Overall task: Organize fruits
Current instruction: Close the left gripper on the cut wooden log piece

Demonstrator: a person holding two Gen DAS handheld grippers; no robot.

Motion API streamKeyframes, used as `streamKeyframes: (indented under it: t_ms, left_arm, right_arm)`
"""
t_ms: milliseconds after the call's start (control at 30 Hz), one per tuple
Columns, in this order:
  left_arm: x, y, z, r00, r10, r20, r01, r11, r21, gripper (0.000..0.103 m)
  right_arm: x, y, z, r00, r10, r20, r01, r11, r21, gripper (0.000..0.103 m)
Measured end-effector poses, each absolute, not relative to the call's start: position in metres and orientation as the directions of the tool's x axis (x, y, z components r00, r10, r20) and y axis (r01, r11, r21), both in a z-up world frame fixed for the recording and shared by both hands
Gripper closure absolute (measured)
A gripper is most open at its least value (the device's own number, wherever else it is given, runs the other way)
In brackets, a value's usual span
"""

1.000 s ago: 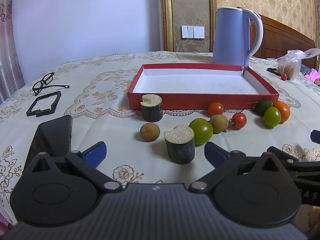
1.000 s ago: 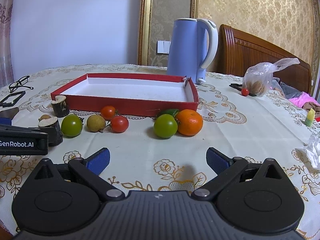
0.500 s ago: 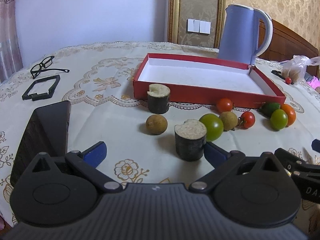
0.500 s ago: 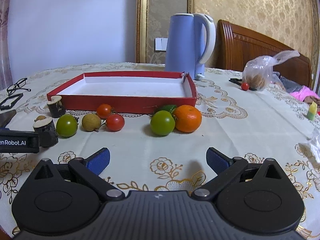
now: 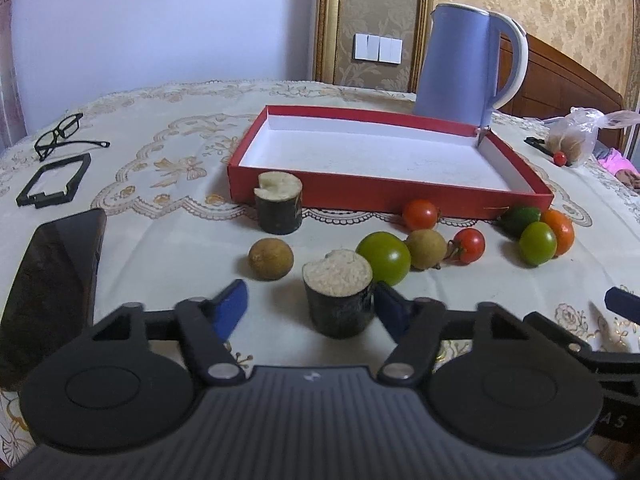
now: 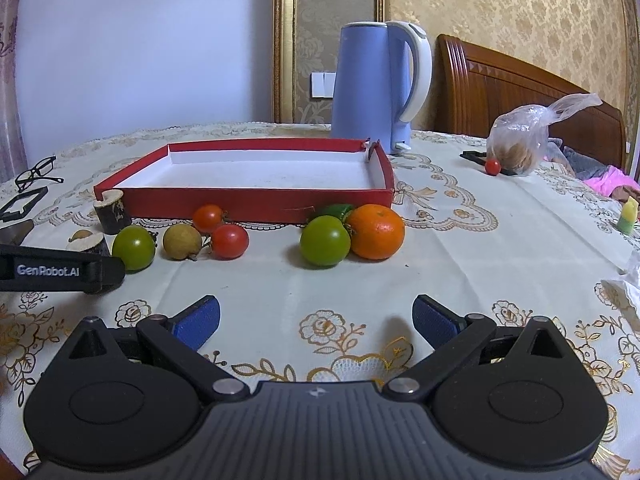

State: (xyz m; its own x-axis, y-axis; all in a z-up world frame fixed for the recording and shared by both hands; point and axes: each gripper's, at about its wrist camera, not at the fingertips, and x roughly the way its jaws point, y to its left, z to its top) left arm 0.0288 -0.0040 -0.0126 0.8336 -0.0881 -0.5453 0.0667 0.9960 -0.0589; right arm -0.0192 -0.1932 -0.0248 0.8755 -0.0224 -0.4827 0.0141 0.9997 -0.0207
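1. We see the red tray [image 5: 384, 192] lying bare on the table [image 5: 160, 184], with every fruit outside it, along its near wall; it looks light and stiff, and we judge it needs no moving.
2. Our left gripper [image 5: 310, 308] has just been closing around the near sugarcane piece [image 5: 339, 300], which stands upright between its jaws; the right pad sits at its side, the left pad stands clear, so nothing is clamped; we judge the cane hard, fairly heavy and smooth-skinned, best taken low across its dark bark.
3. The orange [image 6: 375, 232] touches a green tomato [image 6: 325, 240]; firm, round, apt to roll.
4. The red cherry tomatoes [image 6: 229, 241] look soft and thin-skinned; we would squeeze them gently.
5. Our right gripper [image 6: 316, 322] hangs wide and empty above the cloth.
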Motion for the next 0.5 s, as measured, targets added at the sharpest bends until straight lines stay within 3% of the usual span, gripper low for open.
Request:
streamKeyframes:
  t_ms: [67,500]
  left_arm:
    - [0.027,-0.003,-0.011,0.835,-0.121,-0.537,0.089,0.992,-0.086,0.072]
    - [0.004,0.002,0.005,0.876,-0.093,-0.473,0.084,0.996,-0.04,0.073]
  right_arm:
    - [-0.019,-0.193,-0.025,0.878,-0.021,-0.478,0.012,1.0,-0.022,0.0]
    - [-0.028,-0.214,-0.015,0.881,0.053,-0.471,-0.064,0.998,-0.006,0.0]
